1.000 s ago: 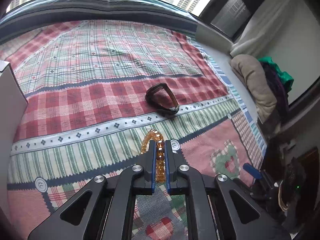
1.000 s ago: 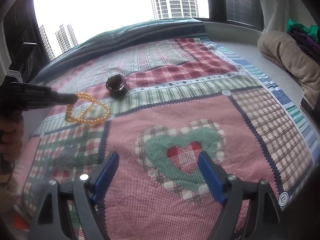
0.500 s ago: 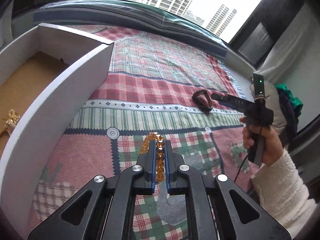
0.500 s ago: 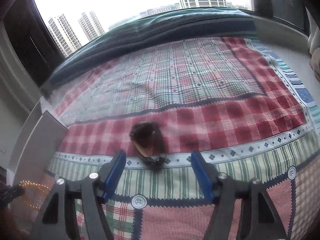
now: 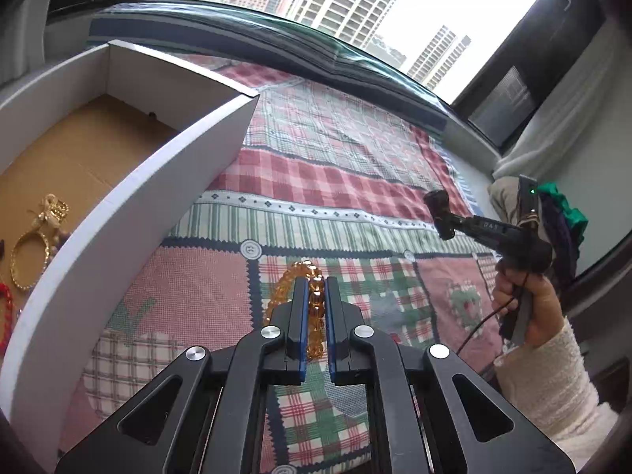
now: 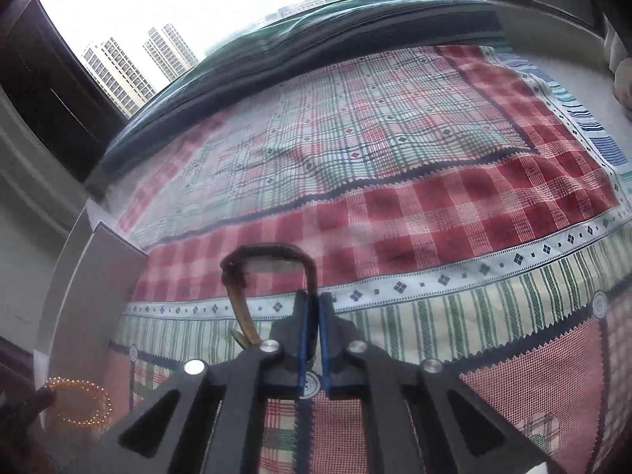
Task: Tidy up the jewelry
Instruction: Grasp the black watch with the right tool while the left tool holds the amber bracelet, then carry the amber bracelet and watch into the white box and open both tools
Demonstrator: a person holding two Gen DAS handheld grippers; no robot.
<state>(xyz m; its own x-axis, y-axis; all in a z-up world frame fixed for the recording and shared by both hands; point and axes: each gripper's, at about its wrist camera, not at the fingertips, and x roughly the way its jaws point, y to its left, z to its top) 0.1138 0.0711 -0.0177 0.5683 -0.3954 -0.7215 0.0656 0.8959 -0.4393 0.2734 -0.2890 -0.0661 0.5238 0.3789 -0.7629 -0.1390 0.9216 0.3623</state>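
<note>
Writing on right tool (image 5: 442, 233) unreadable; clamps dark bangle (image 6: 272, 252); left tool (image 5: 316, 296) clamps amber bead bracelet (image 5: 312, 308)

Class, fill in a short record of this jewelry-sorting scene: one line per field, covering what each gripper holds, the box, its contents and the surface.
left gripper: shut on the amber bead bracelet
right gripper: shut on the dark brown bangle
box: white cardboard box, open top, left of the left gripper
box contents: gold bangle and other gold pieces, something red at the edge
surface: patchwork plaid cloth
background: window with tower blocks outside
</note>
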